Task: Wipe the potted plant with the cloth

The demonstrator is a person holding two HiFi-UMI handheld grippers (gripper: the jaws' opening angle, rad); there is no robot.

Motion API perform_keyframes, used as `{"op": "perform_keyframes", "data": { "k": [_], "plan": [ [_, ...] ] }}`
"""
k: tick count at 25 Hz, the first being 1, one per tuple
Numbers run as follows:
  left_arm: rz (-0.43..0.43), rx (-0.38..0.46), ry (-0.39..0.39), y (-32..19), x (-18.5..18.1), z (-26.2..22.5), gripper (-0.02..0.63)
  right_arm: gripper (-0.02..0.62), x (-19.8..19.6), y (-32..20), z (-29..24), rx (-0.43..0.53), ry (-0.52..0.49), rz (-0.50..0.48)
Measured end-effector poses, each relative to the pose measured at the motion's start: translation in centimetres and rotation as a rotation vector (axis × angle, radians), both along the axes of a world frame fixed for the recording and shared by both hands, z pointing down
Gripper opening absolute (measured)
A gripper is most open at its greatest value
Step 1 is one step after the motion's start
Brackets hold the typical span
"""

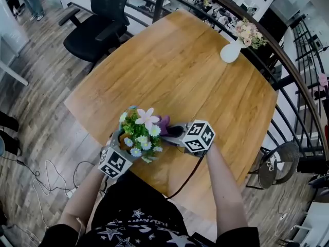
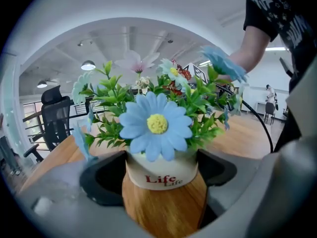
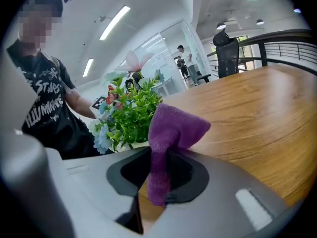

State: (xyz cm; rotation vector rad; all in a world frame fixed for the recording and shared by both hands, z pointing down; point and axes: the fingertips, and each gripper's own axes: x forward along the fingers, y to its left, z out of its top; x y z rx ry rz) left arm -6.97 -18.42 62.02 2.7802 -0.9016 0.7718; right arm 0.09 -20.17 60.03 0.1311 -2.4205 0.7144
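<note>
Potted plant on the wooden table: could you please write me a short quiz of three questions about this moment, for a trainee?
1. True or false: the fingers of the right gripper are shut on a purple cloth.
2. What stands between the fingers of the left gripper? A) a mug B) the potted plant C) nothing
3. Which word is printed in red on the plant's white pot?
Key: 1 true; 2 B; 3 Life.
</note>
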Motion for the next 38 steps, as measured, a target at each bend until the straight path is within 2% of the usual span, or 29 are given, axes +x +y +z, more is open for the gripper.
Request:
{"op": "perform_keyframes", "data": {
  "k": [13, 23, 27, 30, 33, 38],
  "plan": [
    [0.107, -0.003, -0.008, -0.1, 0.6, 0.0, 0.474, 0.083, 0.7, 5.3, 0.7, -0.029, -0.010, 0.022],
    [0.318, -0.015, -0.037, 0.3, 1.6, 0.4, 0.476, 0.084, 0.8, 7.3, 1.0, -0.052, -0.024, 0.085],
    [0.366, -0.023, -0.056, 0.2, 1.6, 0.4, 0.476, 0.086, 0.7, 7.5, 1.1, -0.046, -0.023, 0.121],
    [0.340, -0.024, -0.053, 0.0, 1.3, 0.3, 0.476, 0.086, 0.8, 7.3, 1.1, -0.028, -0.019, 0.150],
    [0.267, -0.014, -0.026, -0.3, 0.8, -0.3, 0.476, 0.086, 0.9, 7.4, 1.2, -0.025, -0.017, 0.161],
    [0.049, -0.030, 0.004, -0.5, -1.5, -0.3, 0.476, 0.086, 0.3, 7.9, 1.3, -0.025, -0.020, 0.149]
  ]
}}
